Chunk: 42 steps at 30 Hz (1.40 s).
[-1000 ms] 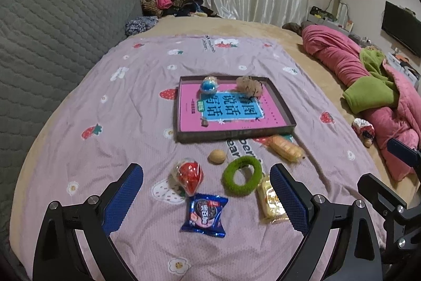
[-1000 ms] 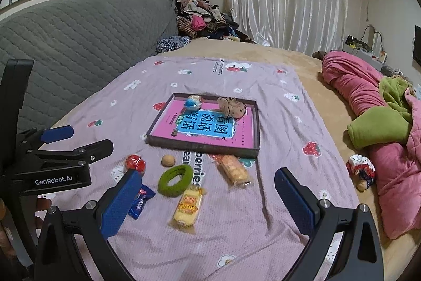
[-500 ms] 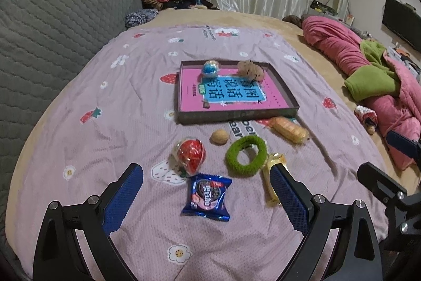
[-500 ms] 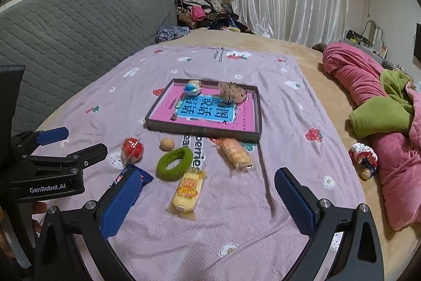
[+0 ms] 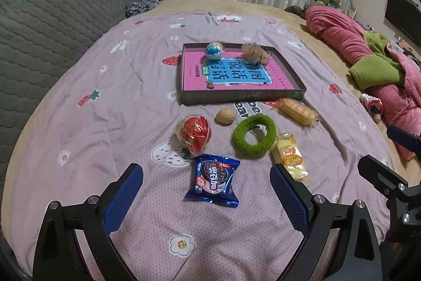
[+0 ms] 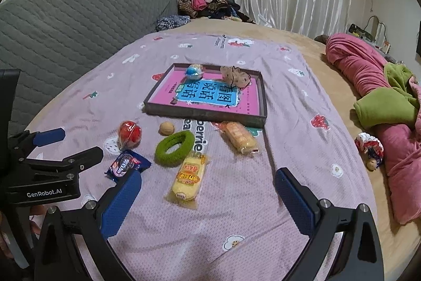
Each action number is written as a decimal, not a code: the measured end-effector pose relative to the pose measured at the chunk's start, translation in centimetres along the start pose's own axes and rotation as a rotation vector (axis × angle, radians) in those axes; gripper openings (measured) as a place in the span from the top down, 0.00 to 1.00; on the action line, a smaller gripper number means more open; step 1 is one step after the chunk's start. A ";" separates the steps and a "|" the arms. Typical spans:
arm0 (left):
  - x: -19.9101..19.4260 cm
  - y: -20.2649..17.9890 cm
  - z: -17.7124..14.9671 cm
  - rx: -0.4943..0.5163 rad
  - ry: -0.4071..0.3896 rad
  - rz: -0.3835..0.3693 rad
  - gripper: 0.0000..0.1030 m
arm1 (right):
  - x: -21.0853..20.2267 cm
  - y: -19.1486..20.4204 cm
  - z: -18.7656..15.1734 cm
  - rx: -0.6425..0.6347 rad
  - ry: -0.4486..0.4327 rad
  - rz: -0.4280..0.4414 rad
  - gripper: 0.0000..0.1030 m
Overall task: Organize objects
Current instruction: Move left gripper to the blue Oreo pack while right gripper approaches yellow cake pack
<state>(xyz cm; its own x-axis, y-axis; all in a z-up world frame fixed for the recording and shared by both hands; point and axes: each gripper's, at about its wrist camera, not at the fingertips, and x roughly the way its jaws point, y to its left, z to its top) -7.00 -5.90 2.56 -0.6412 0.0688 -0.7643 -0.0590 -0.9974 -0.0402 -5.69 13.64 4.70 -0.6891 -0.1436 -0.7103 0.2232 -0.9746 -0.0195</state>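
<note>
Both grippers spread wide, holding nothing, hovering over the near edge of the lilac bedspread [image 5: 110, 102]. Left gripper [image 5: 206, 191] frames the blue cookie packet [image 5: 213, 179]; right gripper [image 6: 208, 194] frames the yellow cake pack [image 6: 188, 177].

Loose near the tray's front wall: red wrapped ball [image 5: 194, 133], walnut [image 5: 225, 117], green ring [image 5: 254, 136], orange cake pack [image 5: 297, 111].

Tray [image 5: 242, 96] sits mid-bedspread, holding a blue ball [image 5: 215, 49] and a brown plush thing [image 5: 254, 53], shape unclear, at its far edge.

Bedspread lettering partly hidden under the tray and ring. Small wrapped item [image 6: 369, 146] by the pink quilt [image 6: 368, 75], unreadable.
</note>
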 end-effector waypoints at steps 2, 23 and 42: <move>0.2 0.0 -0.2 0.003 0.004 0.001 0.05 | 0.3 0.1 -0.3 0.000 0.008 0.001 0.01; 3.4 -0.5 -2.4 0.030 0.057 0.002 0.05 | 3.0 0.4 -1.8 -0.006 0.068 0.007 0.01; 6.9 -0.4 -3.4 0.040 0.107 0.014 0.06 | 6.5 1.1 -2.3 -0.001 0.129 0.013 0.01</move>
<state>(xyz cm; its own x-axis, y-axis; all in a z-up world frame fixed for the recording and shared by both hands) -8.86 -5.12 -4.89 -0.5570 0.0500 -0.8290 -0.0825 -0.9966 -0.0046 -8.36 12.06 -1.60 -0.5919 -0.1333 -0.7949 0.2327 -0.9725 -0.0102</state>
